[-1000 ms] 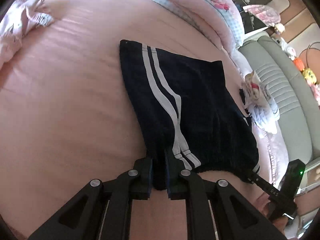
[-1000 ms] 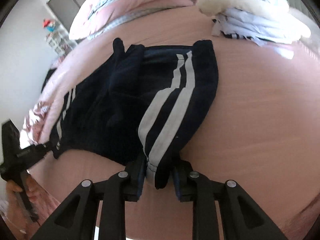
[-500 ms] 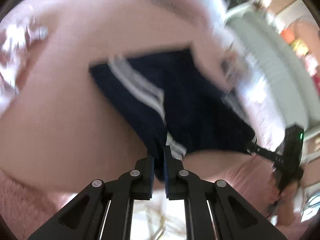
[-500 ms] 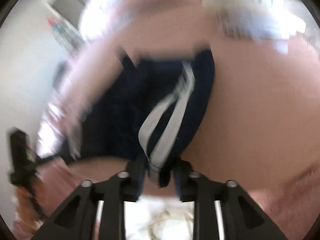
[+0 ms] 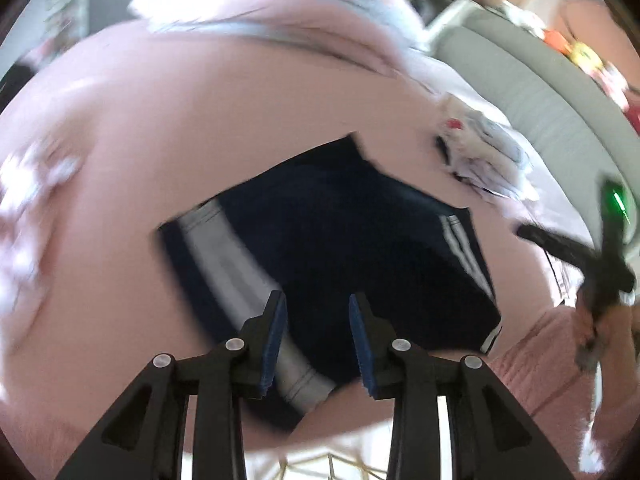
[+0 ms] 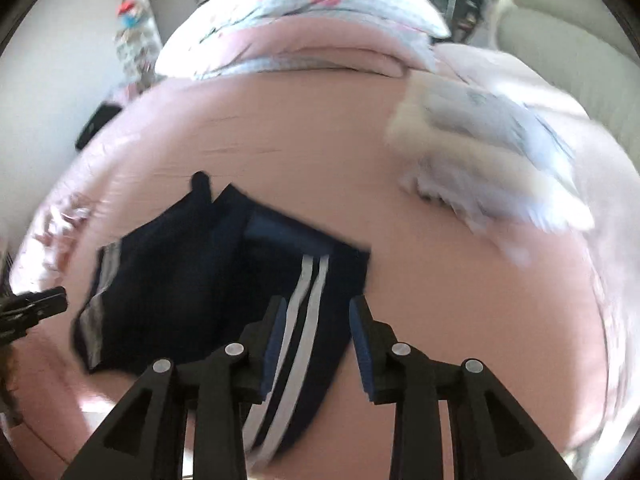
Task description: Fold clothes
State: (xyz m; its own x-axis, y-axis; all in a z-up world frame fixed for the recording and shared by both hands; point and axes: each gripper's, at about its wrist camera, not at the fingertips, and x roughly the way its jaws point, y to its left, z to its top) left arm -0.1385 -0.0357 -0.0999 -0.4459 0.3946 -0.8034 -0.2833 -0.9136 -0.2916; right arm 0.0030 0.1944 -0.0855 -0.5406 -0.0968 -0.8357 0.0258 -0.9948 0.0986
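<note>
Shorts (image 5: 352, 264), navy with white side stripes, lie folded near the front edge of the pink bed (image 5: 200, 128). Both tools hang above them: the left gripper (image 5: 317, 340) has its jaws opening with nothing pinched, and the right gripper (image 6: 316, 344) stands parted over the striped side, pads clear of the cloth, apparently letting go so the fold settles flat.

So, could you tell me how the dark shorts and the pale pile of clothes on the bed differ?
The navy shorts are one dark garment with white side stripes; the pale clothes pile is several light pieces heaped together. The shorts lie close to both claws; the pile sits further back toward the grey sofa. The shorts lie fairly flat; the pile stands higher. Both rest on the pink bedsheet.
</note>
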